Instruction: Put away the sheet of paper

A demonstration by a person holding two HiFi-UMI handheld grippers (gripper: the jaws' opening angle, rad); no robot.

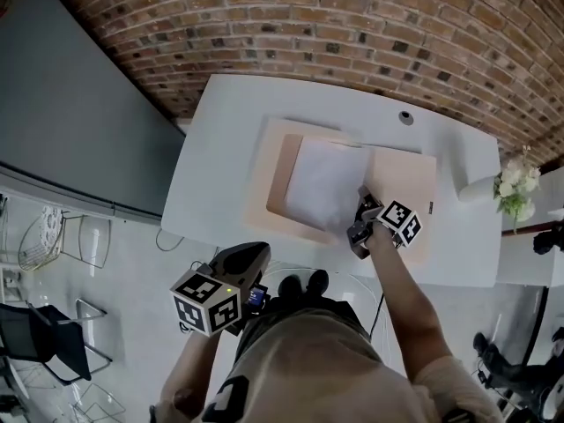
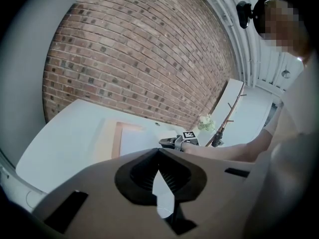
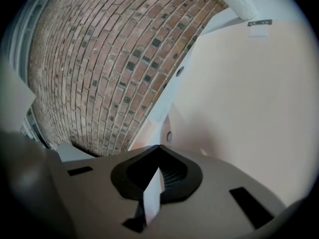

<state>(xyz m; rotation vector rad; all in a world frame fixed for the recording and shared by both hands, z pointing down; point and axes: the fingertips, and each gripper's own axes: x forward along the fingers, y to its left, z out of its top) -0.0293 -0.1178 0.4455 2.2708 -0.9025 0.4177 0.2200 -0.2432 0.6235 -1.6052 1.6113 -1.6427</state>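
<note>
Brick-backed white table (image 1: pixel 220 130): the sheet (image 1: pixel 324 183) lies on an open beige folder (image 1: pixel 405 179), long axis running away toward the wall. The right hand-held gripper (image 1: pixel 359 225) is clamped on its near right corner, with the sheet stretching ahead and left. The left hand-held gripper (image 2: pixel 158 151), jaws together and empty, hangs off the table, much farther.

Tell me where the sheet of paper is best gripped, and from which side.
Probably its near right corner, from the person's side: the sheet of paper lies flat on the open folder, so only an edge can be pinched. The right gripper is shut on that corner.
</note>
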